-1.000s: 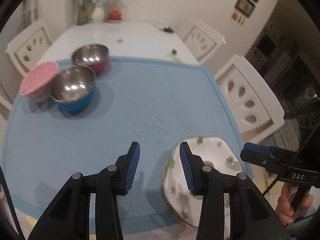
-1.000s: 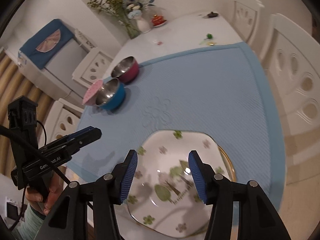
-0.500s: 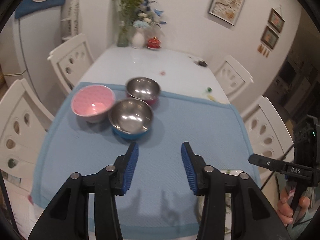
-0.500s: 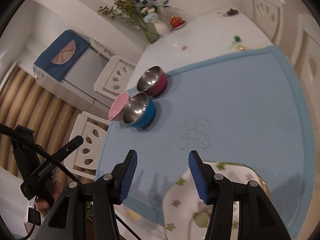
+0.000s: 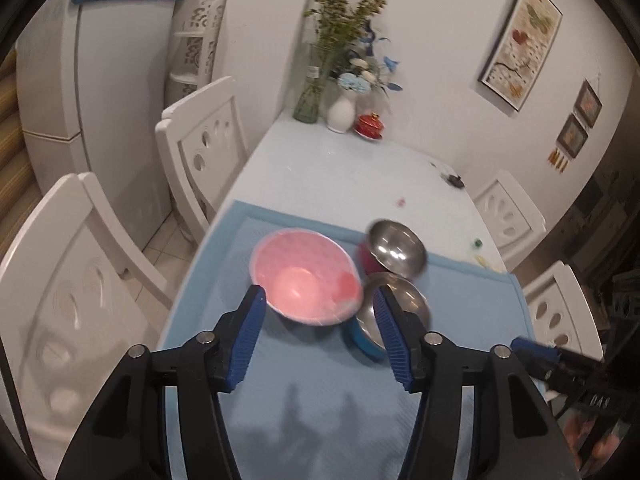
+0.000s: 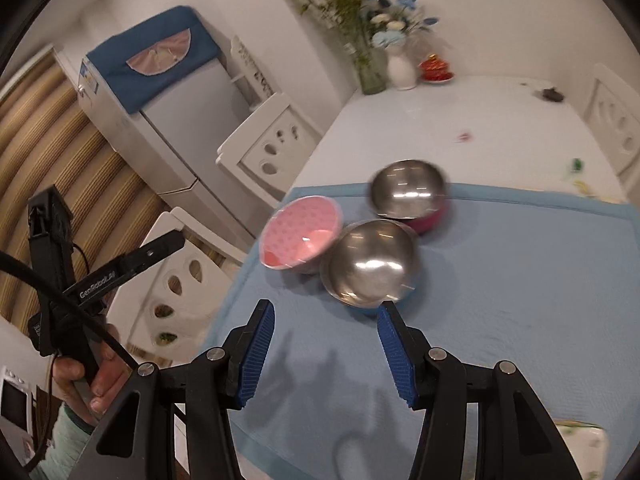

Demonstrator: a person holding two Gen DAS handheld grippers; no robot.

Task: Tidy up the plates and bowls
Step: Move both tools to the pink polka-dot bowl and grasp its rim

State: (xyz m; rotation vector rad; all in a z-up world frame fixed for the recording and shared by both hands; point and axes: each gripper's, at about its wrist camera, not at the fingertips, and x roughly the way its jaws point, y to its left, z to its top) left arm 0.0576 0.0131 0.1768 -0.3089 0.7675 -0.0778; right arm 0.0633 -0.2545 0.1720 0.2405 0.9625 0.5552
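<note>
Three bowls stand close together on the blue mat: a pink bowl, a steel bowl with a blue outside, and a steel bowl with a magenta outside. My left gripper is open and empty, held just short of the pink bowl. My right gripper is open and empty, in front of the blue-sided bowl. A corner of the white flowered plate shows at the lower right of the right wrist view.
White chairs stand along the table's left side and others on the right. Flower vases and a small red dish sit at the table's far end. A fridge stands to the left.
Both grippers have moved away from the flowered plate toward the bowls at the mat's far left. The bowls now sit close in front of the fingers. Both grippers stay open.
</note>
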